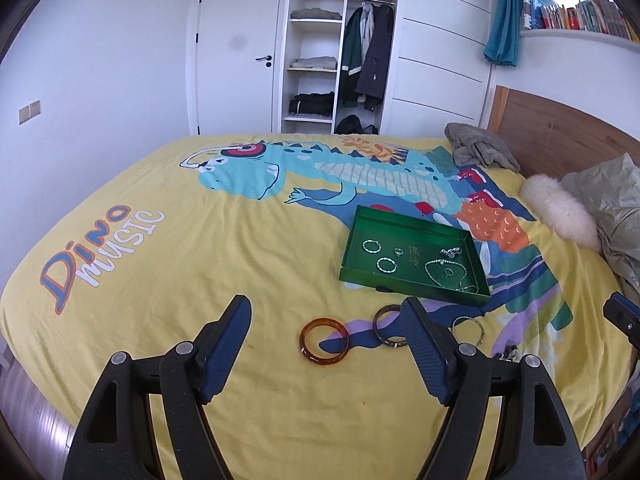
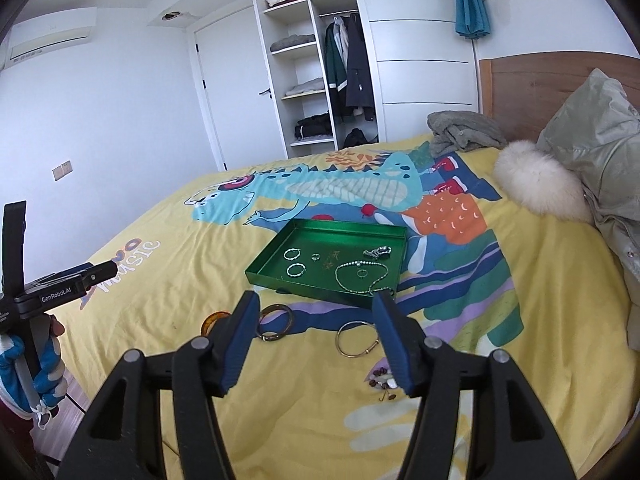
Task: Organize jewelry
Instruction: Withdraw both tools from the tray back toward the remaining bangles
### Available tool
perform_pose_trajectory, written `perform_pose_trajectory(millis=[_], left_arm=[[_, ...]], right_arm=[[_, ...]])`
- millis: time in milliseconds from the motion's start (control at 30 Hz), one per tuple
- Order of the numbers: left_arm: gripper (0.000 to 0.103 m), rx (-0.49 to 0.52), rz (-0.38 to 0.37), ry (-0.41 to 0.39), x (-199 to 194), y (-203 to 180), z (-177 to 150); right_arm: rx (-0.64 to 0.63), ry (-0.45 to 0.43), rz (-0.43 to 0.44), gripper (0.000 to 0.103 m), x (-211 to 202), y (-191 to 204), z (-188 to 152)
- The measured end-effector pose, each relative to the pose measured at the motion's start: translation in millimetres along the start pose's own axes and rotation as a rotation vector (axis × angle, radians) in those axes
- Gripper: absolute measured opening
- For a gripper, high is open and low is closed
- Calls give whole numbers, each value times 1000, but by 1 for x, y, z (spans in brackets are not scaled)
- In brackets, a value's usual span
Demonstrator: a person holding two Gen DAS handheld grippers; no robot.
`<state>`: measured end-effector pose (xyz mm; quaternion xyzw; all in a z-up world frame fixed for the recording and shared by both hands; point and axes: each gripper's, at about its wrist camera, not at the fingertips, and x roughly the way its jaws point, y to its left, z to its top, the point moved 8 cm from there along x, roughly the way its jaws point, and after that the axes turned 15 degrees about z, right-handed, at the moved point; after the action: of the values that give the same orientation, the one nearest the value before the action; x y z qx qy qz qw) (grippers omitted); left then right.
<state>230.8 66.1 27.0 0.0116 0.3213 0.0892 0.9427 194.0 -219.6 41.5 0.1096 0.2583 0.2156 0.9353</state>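
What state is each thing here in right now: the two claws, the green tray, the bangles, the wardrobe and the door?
Left gripper: open, empty.
Right gripper: open, empty.
Green tray: lidless, holding small rings and a chain.
Amber bangle: flat on the bedspread, outside the tray.
Dark bangle: flat, outside the tray.
Silver bangle: flat, outside the tray.
Wardrobe: open shelves, coats hanging.
Door: shut.

A glossy green tray (image 1: 412,222) with a smooth sheen holds shiny metal rings on the soft, matt cotton bedspread (image 1: 200,280). At its seven o'clock lies a glassy amber bangle (image 1: 324,340); the matt wooden headboard (image 1: 560,136) stands at two o'clock.
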Motion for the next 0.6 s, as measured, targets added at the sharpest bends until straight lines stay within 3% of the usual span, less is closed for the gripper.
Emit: perform_pose_trajectory(millis=[600], left_arm=[[80, 11, 7, 30, 10, -11, -25]], right_arm=[[60, 25, -39, 57, -6, -35, -29]])
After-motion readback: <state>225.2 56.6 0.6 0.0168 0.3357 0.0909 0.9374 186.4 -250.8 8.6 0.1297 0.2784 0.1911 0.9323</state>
